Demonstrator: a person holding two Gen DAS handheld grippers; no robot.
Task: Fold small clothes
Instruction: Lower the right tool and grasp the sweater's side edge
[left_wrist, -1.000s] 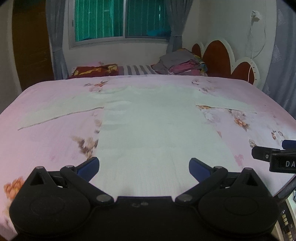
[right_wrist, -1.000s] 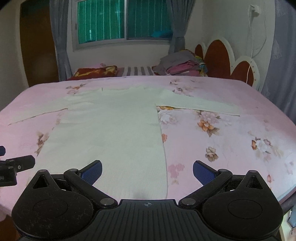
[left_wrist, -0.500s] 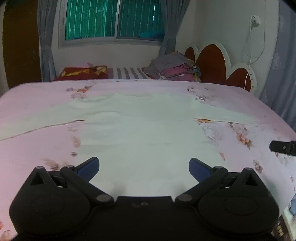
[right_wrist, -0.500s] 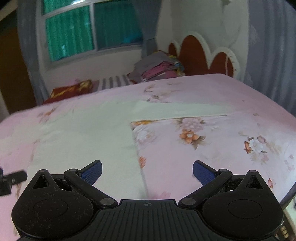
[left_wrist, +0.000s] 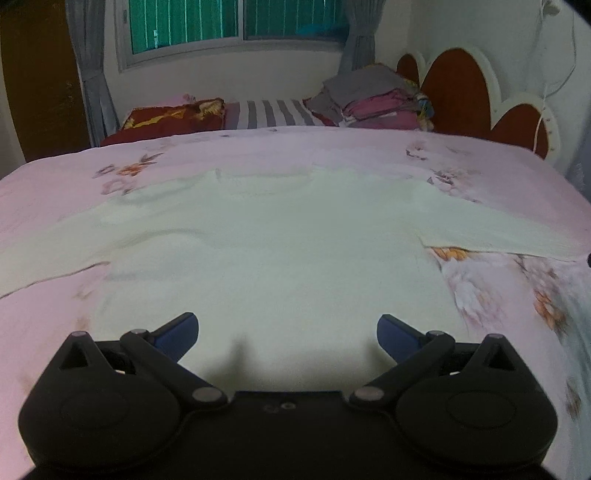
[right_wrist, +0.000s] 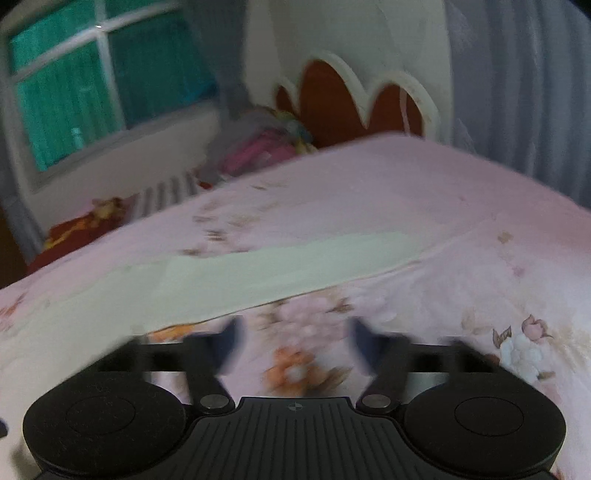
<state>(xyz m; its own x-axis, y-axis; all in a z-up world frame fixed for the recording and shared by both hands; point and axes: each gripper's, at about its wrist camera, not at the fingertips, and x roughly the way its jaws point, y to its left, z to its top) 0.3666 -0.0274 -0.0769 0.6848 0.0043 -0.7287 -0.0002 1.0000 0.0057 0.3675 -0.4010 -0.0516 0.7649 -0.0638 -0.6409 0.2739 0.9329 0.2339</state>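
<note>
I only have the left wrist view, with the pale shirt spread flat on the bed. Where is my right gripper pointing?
Observer: The right gripper points at the shirt's right sleeve, from over bare bedsheet.
Operator: Is it holding anything?
Observer: No, its fingers are apart with only floral sheet between them, though the picture is blurred.
Operator: Is that sleeve folded in?
Observer: No, it lies stretched out flat toward the bed's right side.

Both grippers are matte black with round hubs, silver pivot screws and blue fingertips. The right gripper (right_wrist: 295, 343) has a ribbed centre plate; the left gripper (left_wrist: 287, 332) has a smooth one.
</note>
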